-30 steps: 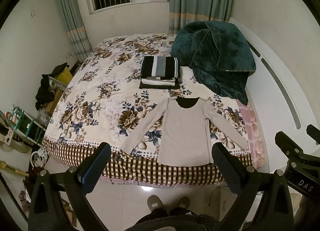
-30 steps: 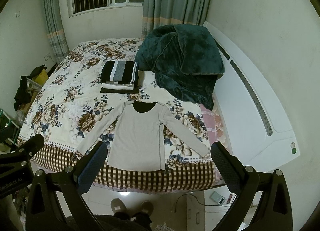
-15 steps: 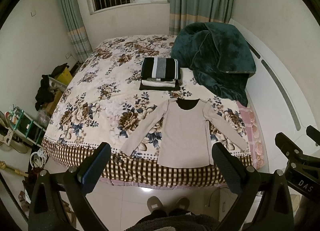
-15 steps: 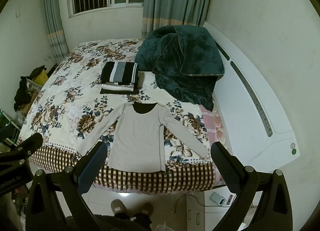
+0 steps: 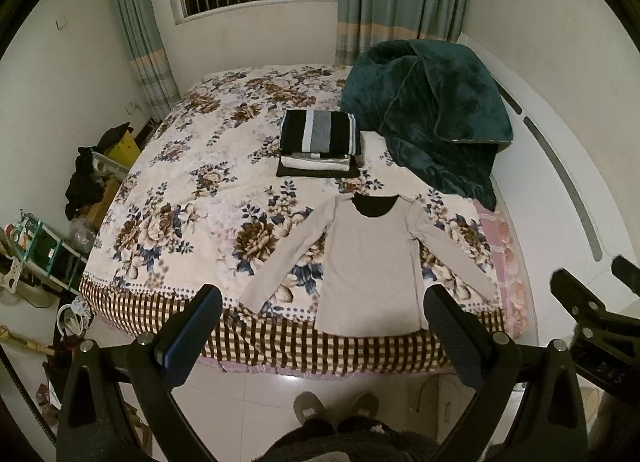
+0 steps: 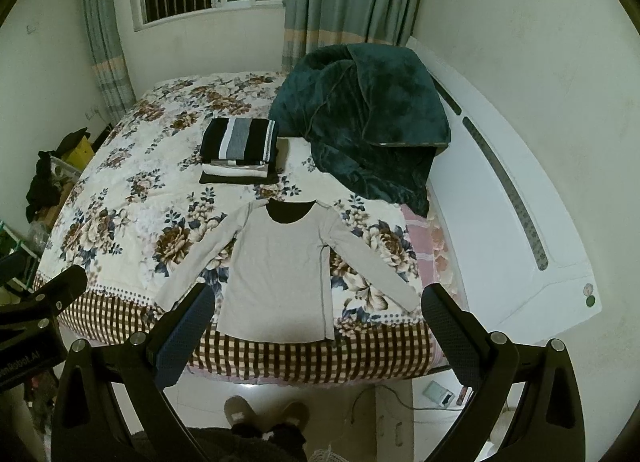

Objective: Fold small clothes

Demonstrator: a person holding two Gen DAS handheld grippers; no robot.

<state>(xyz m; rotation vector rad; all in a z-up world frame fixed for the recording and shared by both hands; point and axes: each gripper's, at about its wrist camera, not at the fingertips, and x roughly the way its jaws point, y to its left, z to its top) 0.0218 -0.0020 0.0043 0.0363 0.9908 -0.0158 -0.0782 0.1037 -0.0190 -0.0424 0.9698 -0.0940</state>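
Observation:
A beige long-sleeved top (image 5: 370, 266) lies flat on the floral bed near its front edge, sleeves spread, dark neckline away from me; it also shows in the right wrist view (image 6: 280, 266). A stack of folded clothes (image 5: 318, 146) with a black-and-grey striped piece on top sits behind it, also in the right wrist view (image 6: 238, 152). My left gripper (image 5: 324, 326) is open and empty, held above the floor before the bed edge. My right gripper (image 6: 318, 328) is open and empty, at about the same height.
A dark green blanket (image 5: 432, 118) is heaped at the back right of the bed. The white headboard (image 6: 504, 214) runs along the right. Clutter and a shelf (image 5: 52, 246) stand on the left floor. My slippered feet (image 5: 336, 408) stand on the tiled floor.
Both views have drifted very slightly; the top and the stack have not moved, and both grippers stay open.

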